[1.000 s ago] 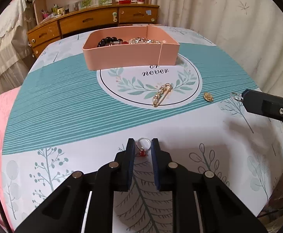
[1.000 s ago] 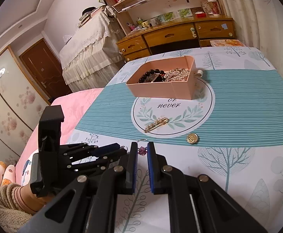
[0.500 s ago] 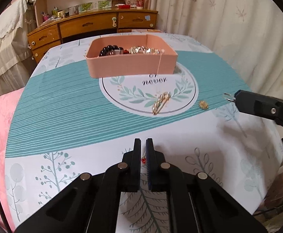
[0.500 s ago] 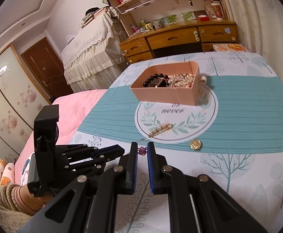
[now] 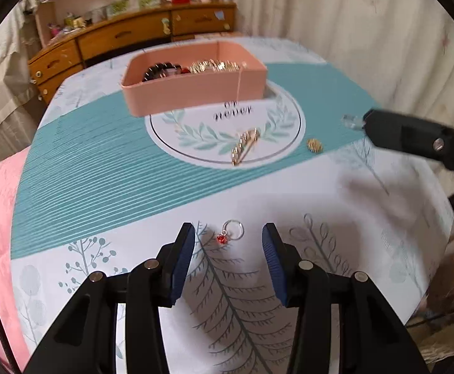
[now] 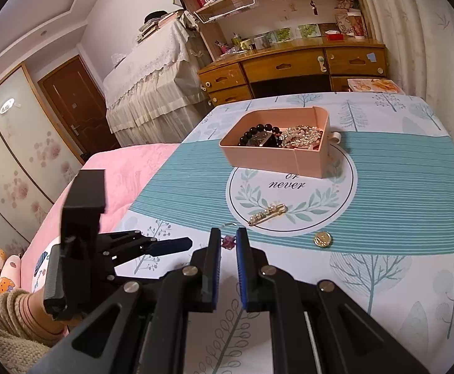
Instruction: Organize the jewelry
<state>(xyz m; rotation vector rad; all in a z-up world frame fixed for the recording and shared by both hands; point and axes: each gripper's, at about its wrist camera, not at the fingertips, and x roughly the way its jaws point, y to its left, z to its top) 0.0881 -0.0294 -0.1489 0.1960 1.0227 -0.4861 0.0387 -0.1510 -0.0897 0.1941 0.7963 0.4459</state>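
Note:
A silver ring with a red stone (image 5: 230, 233) lies on the tablecloth just ahead of my open left gripper (image 5: 228, 239). My right gripper (image 6: 228, 242) is shut on a second ring with a purple-red stone (image 6: 229, 241), held above the cloth; it shows at the right of the left wrist view (image 5: 414, 137). A pink box (image 5: 195, 82) with black beads and gold jewelry stands at the far middle; it also shows in the right wrist view (image 6: 277, 155). A gold pearl pin (image 5: 245, 145) (image 6: 267, 214) and a round gold brooch (image 5: 315, 145) (image 6: 322, 238) lie on the cloth.
The round table (image 6: 414, 187) has a teal-striped cloth. A pink bed (image 6: 118, 174) lies to its left, a wooden desk with drawers (image 6: 289, 68) behind it, and curtains (image 5: 367, 31) to its right. The left gripper shows at the left of the right wrist view (image 6: 164, 246).
My left gripper has opened and let go of the red-stone ring, which now lies on the cloth. The right gripper stays shut on its ring and has shifted slightly.

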